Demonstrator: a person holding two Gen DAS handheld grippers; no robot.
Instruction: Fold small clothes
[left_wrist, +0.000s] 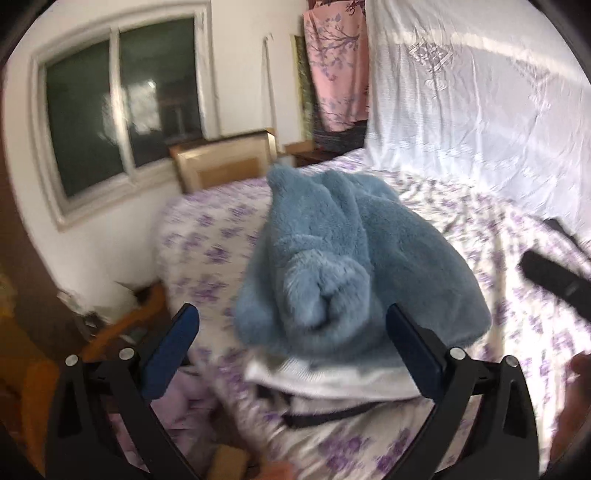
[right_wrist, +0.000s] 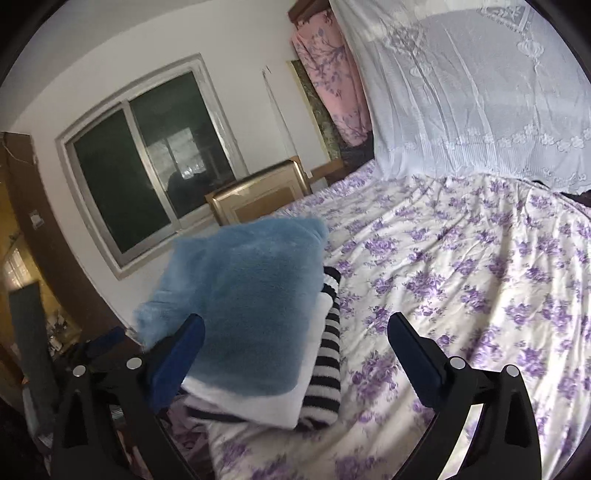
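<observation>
Fleece, blue and folded (left_wrist: 354, 258), tops a stack over a white garment (right_wrist: 258, 402) and striped garment (right_wrist: 328, 369) near the floral bedspread's (right_wrist: 461, 288) window-side edge. Left gripper (left_wrist: 291, 354) and right gripper (right_wrist: 295, 358) gape wide, empty; the left sits squarely before it, nearer.

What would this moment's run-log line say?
left claw: open, empty | right claw: open, empty | blue fleece: folded, topping stack on bed
</observation>
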